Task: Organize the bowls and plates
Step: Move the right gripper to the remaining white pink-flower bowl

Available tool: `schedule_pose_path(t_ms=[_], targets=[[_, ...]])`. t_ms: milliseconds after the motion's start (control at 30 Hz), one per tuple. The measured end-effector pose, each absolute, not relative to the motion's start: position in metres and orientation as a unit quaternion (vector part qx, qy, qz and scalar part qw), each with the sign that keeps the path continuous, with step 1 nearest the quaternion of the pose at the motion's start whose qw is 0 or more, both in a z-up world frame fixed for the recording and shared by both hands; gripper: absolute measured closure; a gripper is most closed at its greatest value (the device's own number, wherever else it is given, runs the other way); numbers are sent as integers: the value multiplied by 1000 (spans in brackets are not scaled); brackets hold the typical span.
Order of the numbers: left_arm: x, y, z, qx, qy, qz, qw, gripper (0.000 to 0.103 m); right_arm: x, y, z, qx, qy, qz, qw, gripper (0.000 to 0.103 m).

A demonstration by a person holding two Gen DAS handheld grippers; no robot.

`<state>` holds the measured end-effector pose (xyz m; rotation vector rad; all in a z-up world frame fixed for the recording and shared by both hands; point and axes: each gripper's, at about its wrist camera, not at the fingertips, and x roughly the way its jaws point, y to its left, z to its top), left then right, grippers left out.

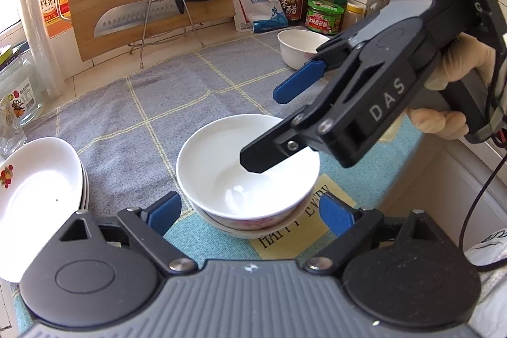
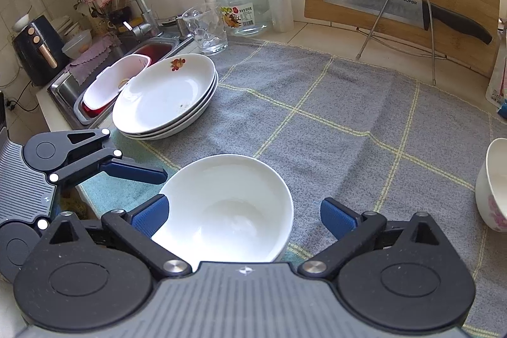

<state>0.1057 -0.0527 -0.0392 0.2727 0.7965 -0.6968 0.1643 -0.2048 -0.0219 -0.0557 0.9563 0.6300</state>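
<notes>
A white bowl (image 1: 221, 176) sits nested in a second bowl with a pink flower pattern, on a blue cloth near the counter's front edge. My left gripper (image 1: 250, 214) is open, with a blue pad on each side of the stack and neither pressing it. My right gripper (image 1: 279, 122) comes in from the right, wide open. One of its fingers hangs over the bowl's inside and the other outside the rim. In the right wrist view the same bowl (image 2: 225, 208) lies between the spread fingers of the right gripper (image 2: 244, 216). A stack of white plates (image 2: 164, 97) stands to the left.
Another flowered bowl (image 1: 301, 48) stands at the back right on the grey checked towel (image 2: 332, 122). A cutting board with a knife on a wire rack (image 2: 405, 5), a glass jar (image 2: 244, 8), a tumbler (image 2: 207, 29) and bottles line the back. The sink (image 2: 104, 78) lies at the left.
</notes>
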Motion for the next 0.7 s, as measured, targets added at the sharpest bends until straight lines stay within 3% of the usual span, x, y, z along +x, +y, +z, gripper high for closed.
schedule_pose_path(t_ms=[333,700], targets=[[109,-83,-15,129,339,-358,860,9,159,-235,-11,-39,422,263,867,0],[118,-169,-30,116,332,-346,870,9,165,-320,-22,-19,423,209,882,0]])
